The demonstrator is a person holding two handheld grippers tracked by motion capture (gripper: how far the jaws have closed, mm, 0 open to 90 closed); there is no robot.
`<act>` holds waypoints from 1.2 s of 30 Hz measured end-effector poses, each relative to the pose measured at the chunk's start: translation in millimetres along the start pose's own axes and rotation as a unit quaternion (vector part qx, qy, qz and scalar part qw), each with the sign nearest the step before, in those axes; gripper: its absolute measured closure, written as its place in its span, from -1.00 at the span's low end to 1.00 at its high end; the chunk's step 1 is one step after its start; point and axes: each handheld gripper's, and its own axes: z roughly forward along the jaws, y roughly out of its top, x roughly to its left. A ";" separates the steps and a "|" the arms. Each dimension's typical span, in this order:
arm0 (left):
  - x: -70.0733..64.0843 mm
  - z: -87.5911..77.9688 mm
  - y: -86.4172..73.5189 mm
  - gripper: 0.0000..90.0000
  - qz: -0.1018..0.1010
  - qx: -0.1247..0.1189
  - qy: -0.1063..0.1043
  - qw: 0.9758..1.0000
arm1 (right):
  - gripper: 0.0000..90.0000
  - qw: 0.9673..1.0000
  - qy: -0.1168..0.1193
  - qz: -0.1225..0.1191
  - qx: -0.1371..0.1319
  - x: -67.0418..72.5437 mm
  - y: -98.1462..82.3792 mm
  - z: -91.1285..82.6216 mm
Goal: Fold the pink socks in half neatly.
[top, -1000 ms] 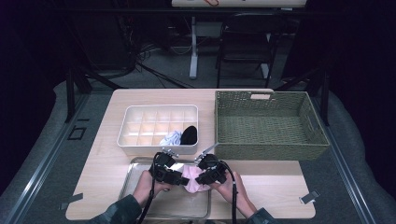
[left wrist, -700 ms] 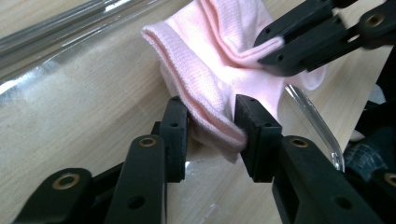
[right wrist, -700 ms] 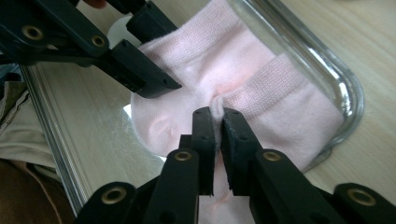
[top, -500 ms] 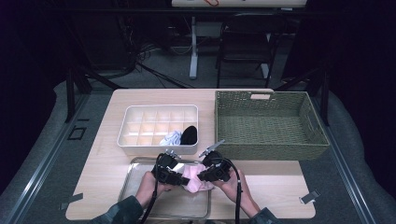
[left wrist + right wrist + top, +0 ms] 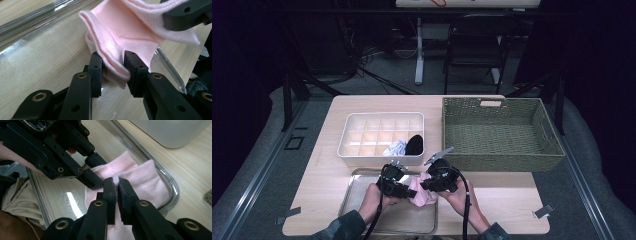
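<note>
A pink sock (image 5: 423, 195) hangs between both grippers, just above a clear tray (image 5: 362, 212) at the table's front. My left gripper (image 5: 112, 67) is shut on a folded cuff edge of the pink sock (image 5: 120, 32); its jaws have just been closing with the fabric between them. My right gripper (image 5: 117, 183) is shut on another edge of the pink sock (image 5: 147, 180), pads pinching thin fabric. The two grippers face each other closely, left gripper (image 5: 407, 191) and right gripper (image 5: 426, 187). The left gripper (image 5: 96, 171) is also in the right gripper view.
A white divided organizer (image 5: 379, 160) stands behind the tray, holding a pale sock (image 5: 395, 148) and a black sock (image 5: 414, 144). A woven basket (image 5: 502, 162) stands at the right. The tray rim (image 5: 172, 187) curves close beneath the sock.
The right gripper has risen slightly with its edge of the sock. The left hand has stayed in place.
</note>
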 end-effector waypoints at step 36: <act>-5.9 -28.5 -0.9 0.06 0.003 -0.024 0.002 1.000 | 0.56 0.998 0.023 0.057 -0.001 -21.0 -7.2 -3.1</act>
